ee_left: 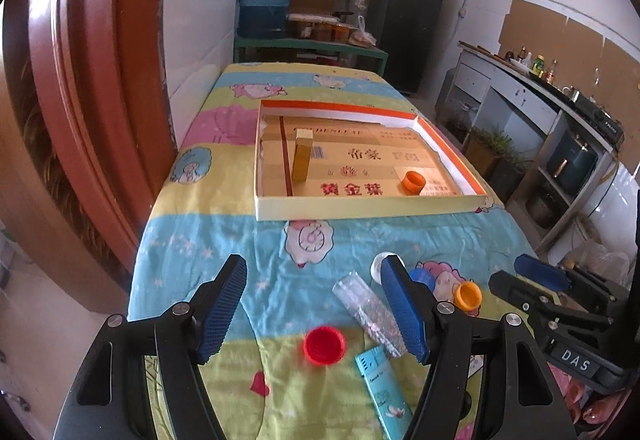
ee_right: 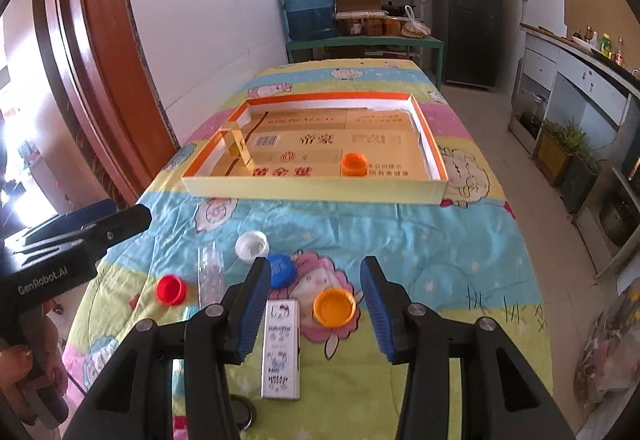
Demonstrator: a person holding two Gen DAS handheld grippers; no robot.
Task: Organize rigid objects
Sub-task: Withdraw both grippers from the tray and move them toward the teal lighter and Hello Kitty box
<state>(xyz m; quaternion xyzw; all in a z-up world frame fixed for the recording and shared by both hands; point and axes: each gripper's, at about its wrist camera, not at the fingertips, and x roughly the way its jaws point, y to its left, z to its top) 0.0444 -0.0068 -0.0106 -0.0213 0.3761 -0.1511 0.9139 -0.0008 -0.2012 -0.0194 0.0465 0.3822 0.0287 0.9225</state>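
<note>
Both the left gripper [ee_left: 314,310] and the right gripper [ee_right: 316,306] are released above the counter's [ee_right: 460,240] near edge, where loose caps [ee_right: 334,307] lie, while the tray [ee_right: 312,189] sits mid-counter holding one orange cap [ee_right: 355,163].

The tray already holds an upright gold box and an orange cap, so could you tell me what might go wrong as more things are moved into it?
1. The gold box stands on end in the tray; a nudge could topple it.
2. The right gripper is open near the orange cap, with the blue cap and white box close by; closing might knock them.
3. The clear tube lies partly under the left gripper finger and could roll.
</note>
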